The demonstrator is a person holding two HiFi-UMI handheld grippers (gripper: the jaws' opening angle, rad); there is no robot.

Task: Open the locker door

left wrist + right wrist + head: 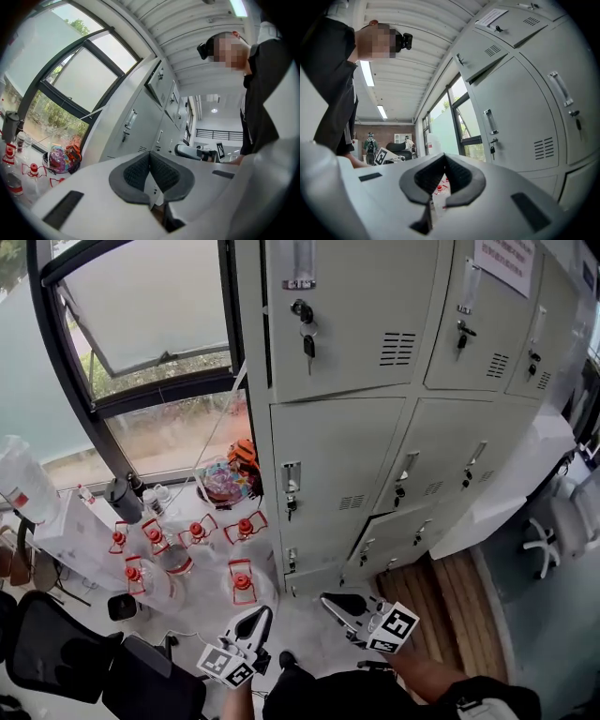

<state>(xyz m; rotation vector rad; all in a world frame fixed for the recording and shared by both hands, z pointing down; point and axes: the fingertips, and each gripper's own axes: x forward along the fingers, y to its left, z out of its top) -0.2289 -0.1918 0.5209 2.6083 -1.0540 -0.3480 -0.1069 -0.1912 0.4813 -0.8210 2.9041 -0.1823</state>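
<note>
A bank of pale grey lockers (375,427) fills the head view, all doors closed. The column nearest the window has a top door with a key in its lock (305,334) and a middle door with a handle and key (292,482). My left gripper (262,613) and right gripper (328,600) are held low over the floor, well short of the lockers and touching no door. Both are shut with nothing between the pads. The left gripper view has its jaws (150,153) closed before the lockers (136,117). The right gripper view shows closed jaws (444,155) beside the doors (511,122).
Several water jugs with red caps (187,554) stand on the floor left of the lockers, below a large window (150,324). Colourful bags (230,474) lie by the locker's side. Black chairs (56,652) are at lower left, a white chair (562,521) at right.
</note>
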